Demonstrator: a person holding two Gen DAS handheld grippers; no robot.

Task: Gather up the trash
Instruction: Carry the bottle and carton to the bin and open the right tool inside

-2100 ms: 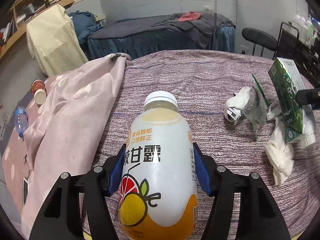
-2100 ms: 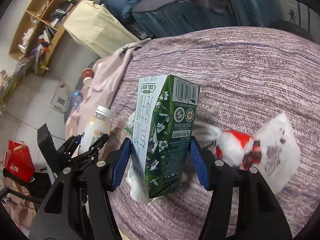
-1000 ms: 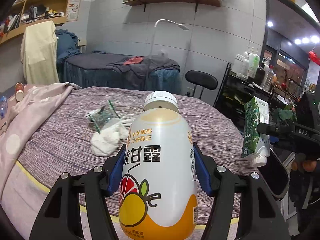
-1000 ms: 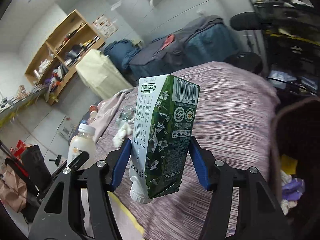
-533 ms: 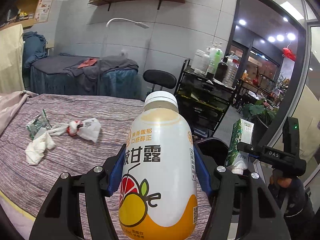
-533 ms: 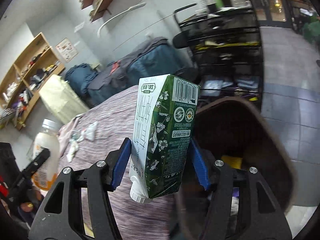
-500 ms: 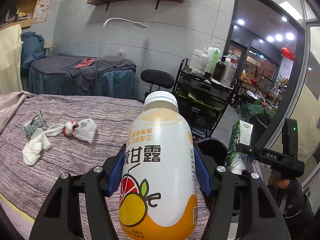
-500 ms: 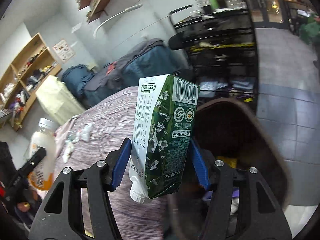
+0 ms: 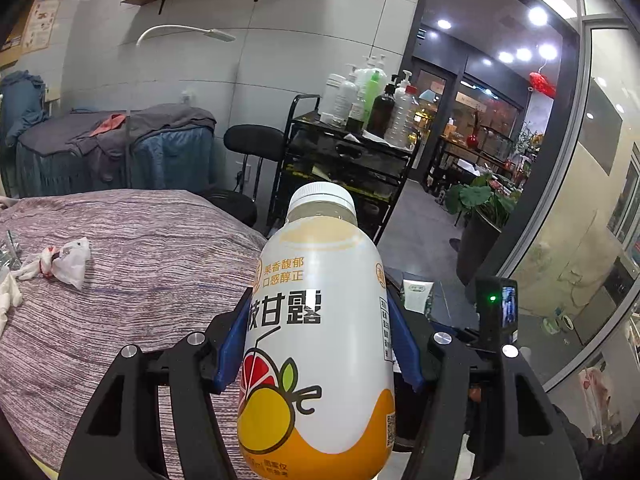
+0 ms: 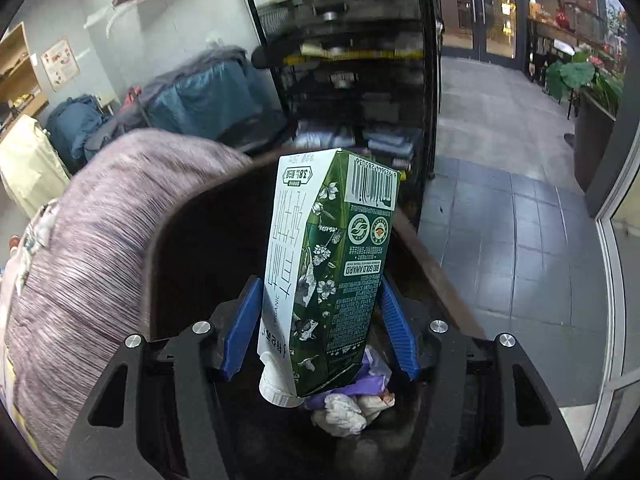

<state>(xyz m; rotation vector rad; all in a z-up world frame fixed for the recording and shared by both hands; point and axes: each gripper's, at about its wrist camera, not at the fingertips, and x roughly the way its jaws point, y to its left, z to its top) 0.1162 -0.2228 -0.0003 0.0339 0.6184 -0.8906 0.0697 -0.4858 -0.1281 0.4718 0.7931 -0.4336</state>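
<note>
1. Two pieces of trash are in hand at once: the left tool (image 9: 320,344) is clenched on a drink bottle (image 9: 320,320), and the right tool (image 10: 320,320) is clenched on a green carton (image 10: 328,272).
2. The carton hangs cap-down over the open bin (image 10: 180,248), a dark round container beside the bed (image 10: 88,220), with crumpled paper and a purple scrap already lying inside.
3. The bottle sits upright between the blue pads (image 9: 232,344), held near the edge of the bed and, by my reading, off to one side of the bin rather than over it.
4. More trash remains on the bed: a crumpled plastic bag (image 9: 68,260) with a red patch, and a bit of white tissue at the left edge of the left view.
5. Likely next step: let the carton drop, then bring the bottle across.
6. Risks:
   - The carton is tall and tilted; if released too near the rim it could catch the edge and tip out onto the tiled floor (image 10: 520,240).
   - The two tools are close together, and the right one shows just behind the bottle in the left view, so swinging the bottle across early could knock them together.
   - The bottle looks smooth and rounded, so it could slide through the pads if the grip eases on the way.
   - Liquid seems to remain in the bottle; a hard drop might splash if the cap (image 9: 322,196) is loose.
</note>
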